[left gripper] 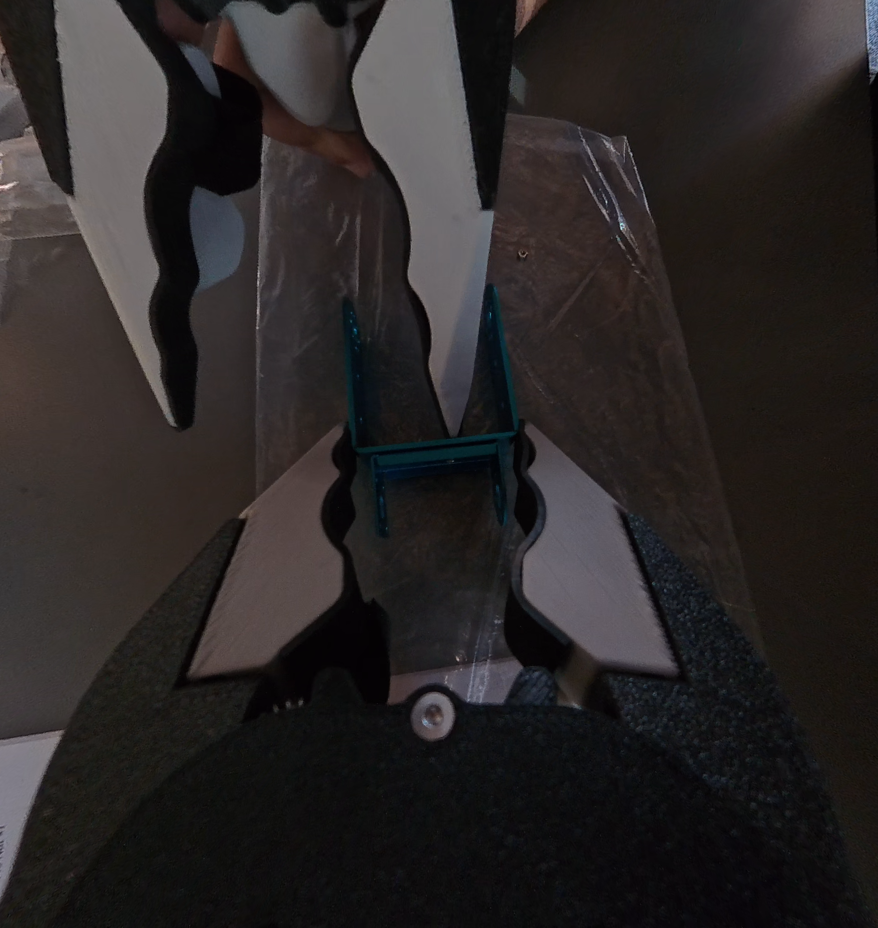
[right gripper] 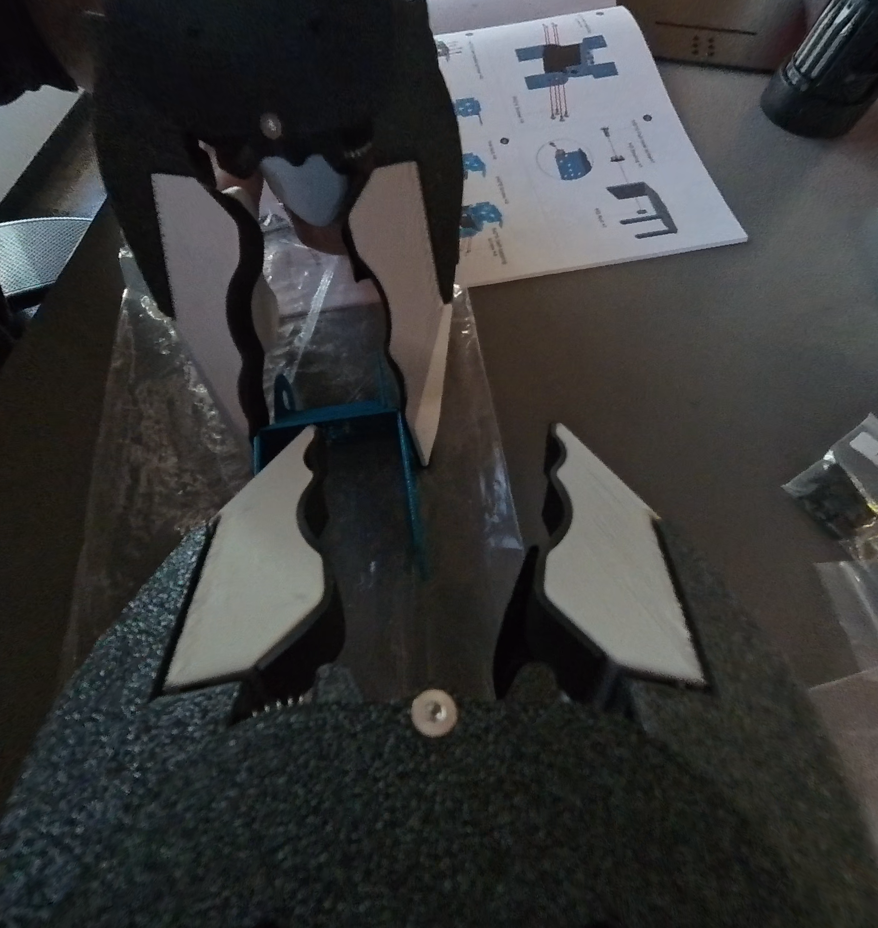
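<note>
- The left gripper [left gripper: 429, 442] is closed on a teal metal bracket [left gripper: 429, 447]; its two fingers press the bracket's sides at the crossbar, and the bracket's flat arms reach forward past the fingertips.
- In the right wrist view the same bracket [right gripper: 336, 419] sits between the two grippers, with the left gripper [right gripper: 336, 442] coming in from the far side.
- The right gripper [right gripper: 429, 437] is spread wide and holds nothing. Its left finger [right gripper: 256, 567] lies over the near corner of the bracket, while its right finger [right gripper: 618, 562] is well apart from it. Whether the left finger touches the bracket I cannot tell.
- A clear plastic bag [left gripper: 603, 311] lies flat on the dark surface [left gripper: 100, 502] under the bracket and both grippers.
- An open instruction booklet [right gripper: 577, 150] with blue diagrams lies on the surface beyond the grippers.
- Small clear bags of dark hardware [right gripper: 839, 492] lie to the right.
- A dark cylinder [right gripper: 829, 65] stands at the far right.
</note>
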Available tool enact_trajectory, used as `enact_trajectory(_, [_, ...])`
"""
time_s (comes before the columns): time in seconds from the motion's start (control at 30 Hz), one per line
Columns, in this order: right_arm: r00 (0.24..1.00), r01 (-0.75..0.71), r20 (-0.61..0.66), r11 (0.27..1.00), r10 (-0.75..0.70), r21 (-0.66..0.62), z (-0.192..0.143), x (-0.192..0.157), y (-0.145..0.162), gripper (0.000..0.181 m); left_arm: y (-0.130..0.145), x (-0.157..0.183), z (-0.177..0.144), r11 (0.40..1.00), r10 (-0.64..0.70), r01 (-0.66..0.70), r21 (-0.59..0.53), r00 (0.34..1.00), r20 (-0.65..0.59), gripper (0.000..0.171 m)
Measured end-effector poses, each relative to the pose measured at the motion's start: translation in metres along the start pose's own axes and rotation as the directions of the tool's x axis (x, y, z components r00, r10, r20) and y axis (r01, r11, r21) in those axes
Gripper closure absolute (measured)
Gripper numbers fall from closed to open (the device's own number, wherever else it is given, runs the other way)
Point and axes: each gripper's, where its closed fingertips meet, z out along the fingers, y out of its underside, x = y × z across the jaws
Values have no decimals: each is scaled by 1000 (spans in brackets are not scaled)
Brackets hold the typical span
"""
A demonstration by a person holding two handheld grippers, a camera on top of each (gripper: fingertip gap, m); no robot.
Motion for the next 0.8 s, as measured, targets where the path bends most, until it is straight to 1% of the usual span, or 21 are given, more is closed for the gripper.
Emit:
enact_trajectory(0.07, [998,48,30,999,-48,9,-1,-10,-1,97,0,0,0,1000,0,0,0,1000,-1,108])
enact_trajectory(0.17, [998,64,-12,997,-65,-38,4,-6,5,98,0,0,0,1000,0,0,0,1000,0,108])
enact_trajectory(0.33, [1000,19,5,1000,-19,-24,3,-3,3,93,0,0,0,1000,-1,1,0,1000,1,108])
enact_trajectory(0.43, [999,-50,24,997,49,60,-6,2,-8,103,0,0,0,1000,-1,1,0,1000,0,108])
enact_trajectory(0.5, [997,-71,41,997,69,41,-6,3,-4,98,0,0,0,1000,-1,1,0,1000,0,107])
enact_trajectory(0.6, [1000,-29,10,1000,29,-3,-1,3,1,100,0,0,0,1000,-1,1,0,1000,0,107])
enact_trajectory(0.8, [1000,-5,-9,1000,5,-25,2,3,4,100,0,0,0,1000,-2,2,0,1000,0,108])
